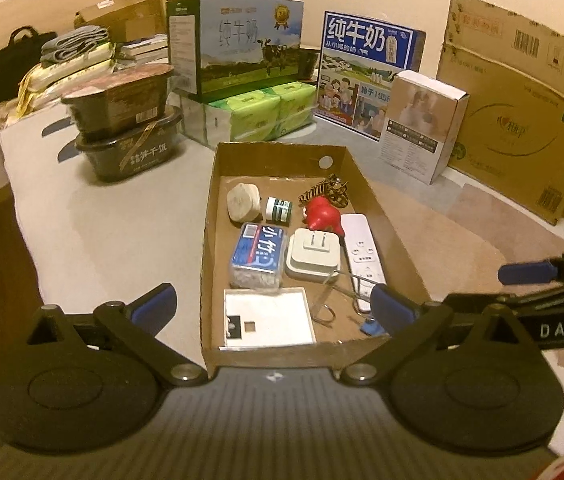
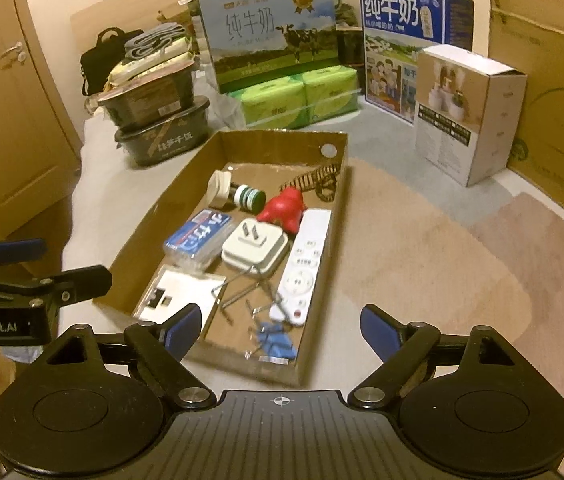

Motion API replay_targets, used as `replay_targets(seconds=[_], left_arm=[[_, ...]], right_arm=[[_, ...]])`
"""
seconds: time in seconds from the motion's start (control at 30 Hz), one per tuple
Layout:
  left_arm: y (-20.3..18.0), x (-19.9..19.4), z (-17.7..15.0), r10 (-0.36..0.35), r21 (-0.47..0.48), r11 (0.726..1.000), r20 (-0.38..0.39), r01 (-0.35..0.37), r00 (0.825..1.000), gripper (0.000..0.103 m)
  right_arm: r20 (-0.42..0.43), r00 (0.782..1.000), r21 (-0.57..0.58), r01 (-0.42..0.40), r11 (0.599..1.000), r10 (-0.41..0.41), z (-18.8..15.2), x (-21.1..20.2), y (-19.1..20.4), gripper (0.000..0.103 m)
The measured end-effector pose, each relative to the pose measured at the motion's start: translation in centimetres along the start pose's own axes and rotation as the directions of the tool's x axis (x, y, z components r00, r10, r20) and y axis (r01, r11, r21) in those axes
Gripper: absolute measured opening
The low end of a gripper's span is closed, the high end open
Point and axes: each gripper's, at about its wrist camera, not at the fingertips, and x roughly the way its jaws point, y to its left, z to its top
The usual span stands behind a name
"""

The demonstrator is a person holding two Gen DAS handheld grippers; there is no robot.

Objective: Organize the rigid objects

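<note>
A shallow cardboard tray (image 1: 274,156) (image 2: 154,216) holds several small items: a white remote (image 1: 362,254) (image 2: 304,268), a white plug adapter (image 1: 313,254) (image 2: 254,250), a red toy (image 1: 322,212) (image 2: 286,210), a blue swab box (image 1: 260,254) (image 2: 198,238), a small green-capped bottle (image 1: 278,209) (image 2: 248,196), a white flat card (image 1: 268,316) (image 2: 180,292), metal clips (image 1: 324,304) (image 2: 242,292). My left gripper (image 1: 272,304) hangs open and empty over the tray's near end. My right gripper (image 2: 282,330) is open and empty at the tray's near right corner.
Milk cartons (image 1: 250,40) (image 2: 402,40), green tissue packs (image 1: 266,114), stacked dark food tubs (image 1: 122,120) (image 2: 158,120), a white product box (image 1: 422,128) (image 2: 466,116) and a big cardboard box (image 1: 522,100) stand behind the tray. A tan mat (image 2: 422,260) lies right.
</note>
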Motion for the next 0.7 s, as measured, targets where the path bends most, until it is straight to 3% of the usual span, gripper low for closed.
replay_targets(seconds=[0.4,0.7], left_arm=[[-3.0,-2.5,-3.7,0.029,-0.004,1.0,-0.03,-0.029,0.999,0.102],[-5.8,-3.0,-6.7,-0.009,-0.019,1.0,-0.059,0.008,0.998,0.101]], right_arm=[[0.014,0.999,0.048,0.037,0.998,-0.038,-3.7,-4.4,-1.9,0.088],[0.029,0.992,0.09,0.118,0.989,-0.121,-7.4,-7.4,-4.7,0.088]])
